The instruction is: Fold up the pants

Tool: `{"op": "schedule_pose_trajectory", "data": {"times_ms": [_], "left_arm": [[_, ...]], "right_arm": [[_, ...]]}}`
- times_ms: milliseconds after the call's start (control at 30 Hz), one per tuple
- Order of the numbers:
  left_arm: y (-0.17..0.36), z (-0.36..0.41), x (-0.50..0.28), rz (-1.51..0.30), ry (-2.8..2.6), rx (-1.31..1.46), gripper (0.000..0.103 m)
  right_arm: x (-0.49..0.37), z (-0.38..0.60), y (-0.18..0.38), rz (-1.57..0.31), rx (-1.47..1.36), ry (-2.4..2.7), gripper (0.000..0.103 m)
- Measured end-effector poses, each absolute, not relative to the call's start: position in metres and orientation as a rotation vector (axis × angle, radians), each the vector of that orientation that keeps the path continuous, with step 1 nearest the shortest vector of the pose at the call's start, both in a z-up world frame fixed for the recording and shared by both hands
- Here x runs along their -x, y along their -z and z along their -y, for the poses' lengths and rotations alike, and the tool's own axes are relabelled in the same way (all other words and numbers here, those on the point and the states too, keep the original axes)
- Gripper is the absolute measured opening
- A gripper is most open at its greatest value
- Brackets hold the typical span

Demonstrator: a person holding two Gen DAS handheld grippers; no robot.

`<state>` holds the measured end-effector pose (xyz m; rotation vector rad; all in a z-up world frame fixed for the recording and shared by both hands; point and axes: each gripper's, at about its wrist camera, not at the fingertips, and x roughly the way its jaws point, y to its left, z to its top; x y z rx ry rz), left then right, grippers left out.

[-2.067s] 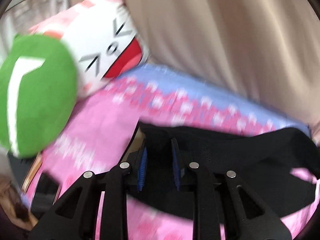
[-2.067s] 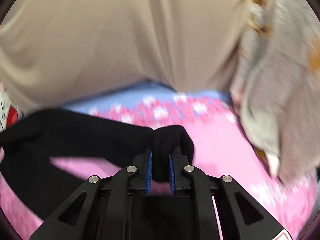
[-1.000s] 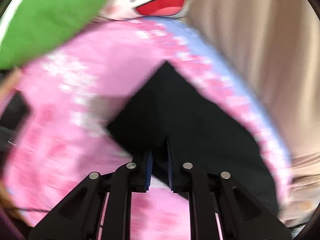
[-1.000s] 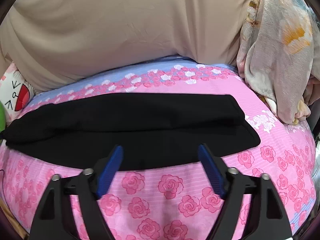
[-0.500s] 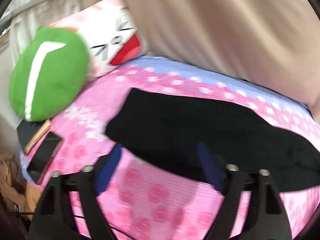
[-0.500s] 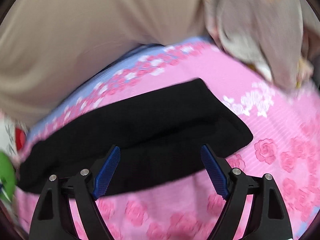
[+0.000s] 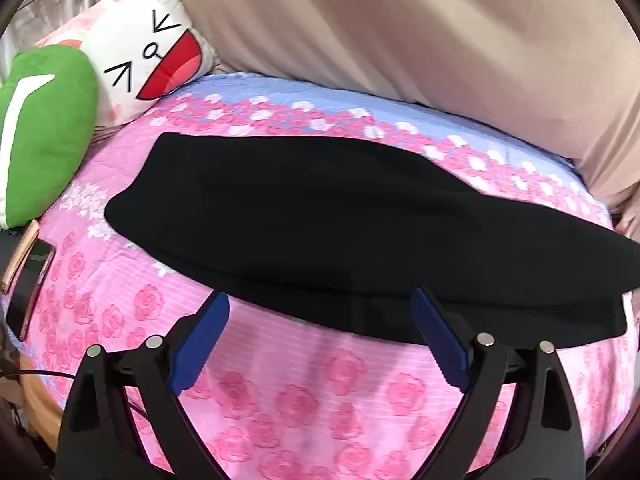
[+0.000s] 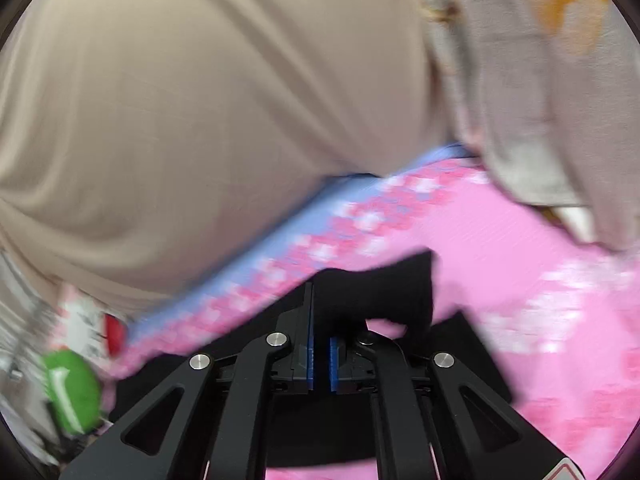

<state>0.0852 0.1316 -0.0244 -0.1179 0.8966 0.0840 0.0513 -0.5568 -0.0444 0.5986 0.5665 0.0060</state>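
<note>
The black pants [image 7: 320,220] lie folded lengthwise across the pink rose-print bedsheet [image 7: 300,400]. My left gripper [image 7: 320,316] is open and empty, its blue pads [image 7: 200,336] just in front of the pants' near edge. My right gripper [image 8: 321,316] is shut on the right end of the pants [image 8: 380,292] and lifts that end off the sheet [image 8: 520,280]. This view is blurred by motion.
A green cushion [image 7: 44,132] and a white cartoon-face pillow [image 7: 148,44] sit at the bed's left end. A beige curtain [image 7: 440,32] hangs behind. A floral blanket [image 8: 540,80] hangs at the right. A phone [image 7: 32,280] lies at the left edge.
My right gripper, open over the pants half a second ago, has closed on their right end and lifted it. My left gripper stays open and has steadied in front of the pants.
</note>
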Motion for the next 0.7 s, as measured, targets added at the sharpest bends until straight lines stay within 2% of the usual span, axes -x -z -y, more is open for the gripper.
{"op": "schedule_pose_trajectory", "data": {"times_ms": [133,200,300,433,533,700], "left_arm": [[0.046,-0.144,-0.101,-0.972,-0.116,0.136,0.092],[0.054,-0.146,-0.108,-0.995,-0.128,0.130,0.092],[0.061,-0.148,-0.111,-1.011,-0.138,0.121,0.092],[0.067,-0.161,-0.112,-1.035,-0.126,0.176,0.093],[0.074,-0.182,-0.116,-1.069,-0.074,0.319,0.093],[0.074,-0.197,-0.124,-1.056,0.061,0.534,0.093]], "right_arm": [[-0.070,0.576,0.146,-0.865,-0.662,0.084,0.005],[-0.062,0.572,0.143,-0.807,-0.635,0.093,0.006],[-0.056,0.566,0.132,-0.782,-0.605,0.100,0.014],[-0.034,0.547,0.120,-0.779,-0.516,0.203,0.030],[-0.004,0.519,0.107,-0.728,-0.441,0.234,0.047],[0.022,0.455,0.093,-0.715,-0.379,0.156,0.049]]}}
